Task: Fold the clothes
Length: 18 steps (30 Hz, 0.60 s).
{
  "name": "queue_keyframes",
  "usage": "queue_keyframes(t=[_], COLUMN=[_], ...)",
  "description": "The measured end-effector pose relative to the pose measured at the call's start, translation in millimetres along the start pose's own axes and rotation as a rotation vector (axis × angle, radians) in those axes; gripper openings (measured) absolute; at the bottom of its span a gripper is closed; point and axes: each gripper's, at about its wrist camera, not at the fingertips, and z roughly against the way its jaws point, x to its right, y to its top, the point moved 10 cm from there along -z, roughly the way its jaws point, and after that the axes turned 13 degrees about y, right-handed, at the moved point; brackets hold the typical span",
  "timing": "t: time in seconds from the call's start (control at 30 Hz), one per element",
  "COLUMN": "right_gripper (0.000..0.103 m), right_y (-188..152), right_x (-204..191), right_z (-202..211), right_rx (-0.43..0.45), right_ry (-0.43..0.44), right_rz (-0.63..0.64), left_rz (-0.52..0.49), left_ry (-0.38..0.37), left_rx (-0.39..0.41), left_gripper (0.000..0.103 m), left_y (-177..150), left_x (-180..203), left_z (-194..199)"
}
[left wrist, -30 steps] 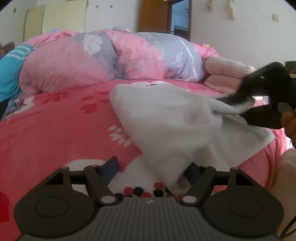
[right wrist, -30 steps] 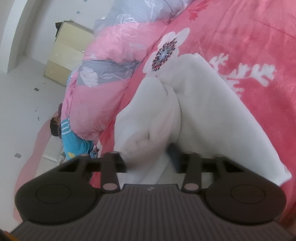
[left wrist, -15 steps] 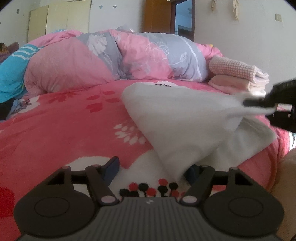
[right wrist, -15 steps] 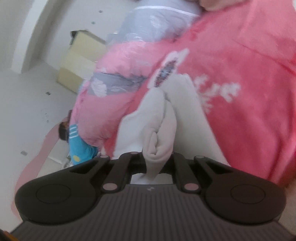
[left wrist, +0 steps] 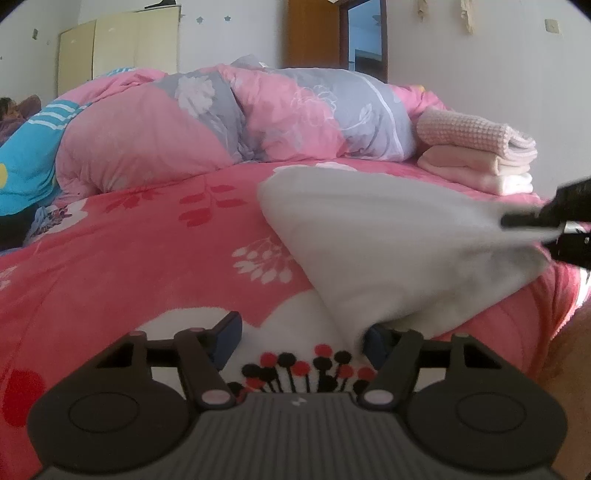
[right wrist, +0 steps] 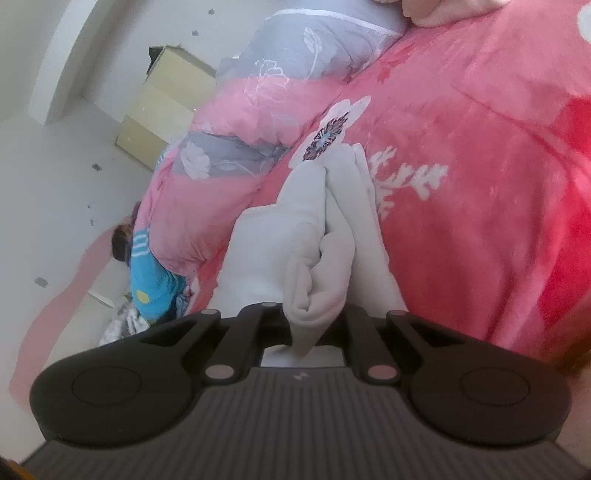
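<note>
Domestic bedroom. Bed covered by a pink fleece blanket with red and white flower print (left wrist: 155,258), filling the lower half of the left wrist view. Bulky pink-and-grey floral quilt (left wrist: 258,122) heaped at 12 o'clock. Stack of folded pale pink knitted and fleece textiles (left wrist: 480,158) at 2 o'clock. Cream-yellow panelled wardrobe (left wrist: 118,48) at 11 o'clock against a white plastered wall (left wrist: 480,55). Brown wooden door frame (left wrist: 314,33) at 12 o'clock.

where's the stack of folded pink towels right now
In the left wrist view the folded pink towels sit at the far right of the bed, beside the rolled quilt and beyond the white garment.
</note>
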Motion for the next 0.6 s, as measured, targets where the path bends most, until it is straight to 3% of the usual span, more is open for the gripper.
queue_keyframes(t=[0.13, 0.23, 0.3, 0.37, 0.47, 0.6], right_gripper=[0.003, 0.005, 0.006, 0.017, 0.026, 0.029], right_y=[6.1, -2.0, -5.1, -3.0, 4.5, 14.7], right_x=[-15.1, 11.9, 20.0, 17.3, 9.4, -13.6], right_z=[1.4, -3.6, 0.0, 9.0, 27.2, 53.5], right_rx=[-0.003, -0.054, -0.045, -0.022, 0.007, 0.044], right_ry=[0.025, -0.029, -0.017, -0.007, -0.074, -0.173], right_rz=[0.051, -0.021, -0.079, -0.091, -0.014, 0.177], left_rz=[-0.003, -0.008, -0.011, -0.013, -0.007, -0.002], left_ry=[-0.004, -0.002, -0.003, -0.004, -0.008, -0.012], left_rx=[0.009, 0.01, 0.019, 0.029, 0.038, 0.053], left_gripper=[0.067, 0.066, 0.066, 0.066, 0.066, 0.066], left_y=[-2.5, -4.2, -4.0, -4.0, -4.8, -5.6], left_x=[0.3, 1.5, 0.9, 0.5, 0.4, -0.5], left_z=[3.2, 3.1, 4.4, 5.3, 5.4, 5.9])
